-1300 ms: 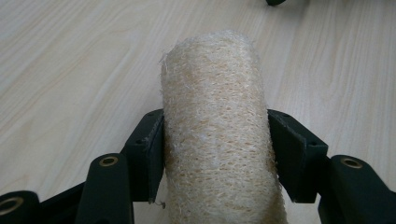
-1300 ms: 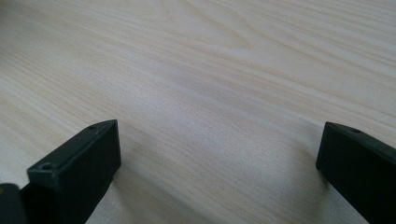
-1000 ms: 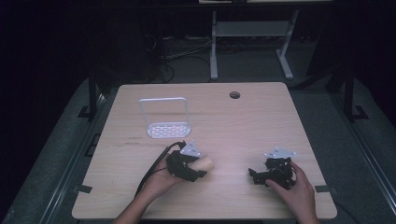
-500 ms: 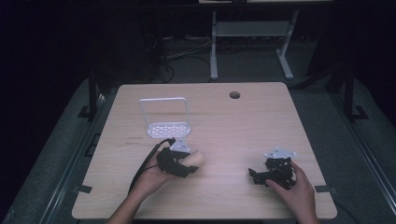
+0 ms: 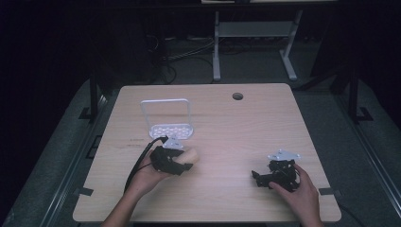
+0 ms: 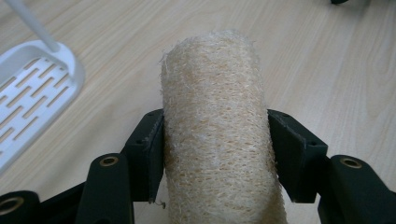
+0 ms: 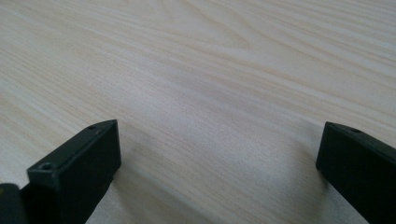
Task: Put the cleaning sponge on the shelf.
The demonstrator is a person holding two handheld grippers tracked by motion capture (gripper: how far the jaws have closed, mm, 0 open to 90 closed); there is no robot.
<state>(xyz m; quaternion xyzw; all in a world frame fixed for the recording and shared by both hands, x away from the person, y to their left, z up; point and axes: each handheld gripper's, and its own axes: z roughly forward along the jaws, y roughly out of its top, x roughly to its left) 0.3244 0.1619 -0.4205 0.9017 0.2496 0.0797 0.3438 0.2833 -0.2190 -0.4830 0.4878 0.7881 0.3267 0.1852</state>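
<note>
Left gripper: we see the left gripper [image 5: 182,161] clamped on the loofah roll [image 6: 215,135] — both black jaws press its flanks in the left gripper view, and the fibrous cylinder sticks out past them.

Loofah roll: it sits in the left half of the table [image 5: 227,127], just short of the white rack [image 5: 169,128], towards the near edge.

What changed: against the pictures from a second ago, the left hand has carried the roll away from the near edge and towards the rack; the grip looks the same throughout.

White rack: its slotted base [image 6: 32,93] lies close at the left of the left gripper view, with one post of its wire frame rising at the top corner. The roll is near it, not yet over it.

Right gripper: the right gripper [image 5: 276,174] rests by the near right corner with its jaws wide apart and nothing between them — bare wood lies under it in the right gripper view. It has not shifted since the earlier pictures.

Meaning for the work: we judge the carry to the rack is well under way; what remains is to bring the roll above the slotted base and let it go there.

Risk: the roll is soft, so it may spring or tip on release.
</note>
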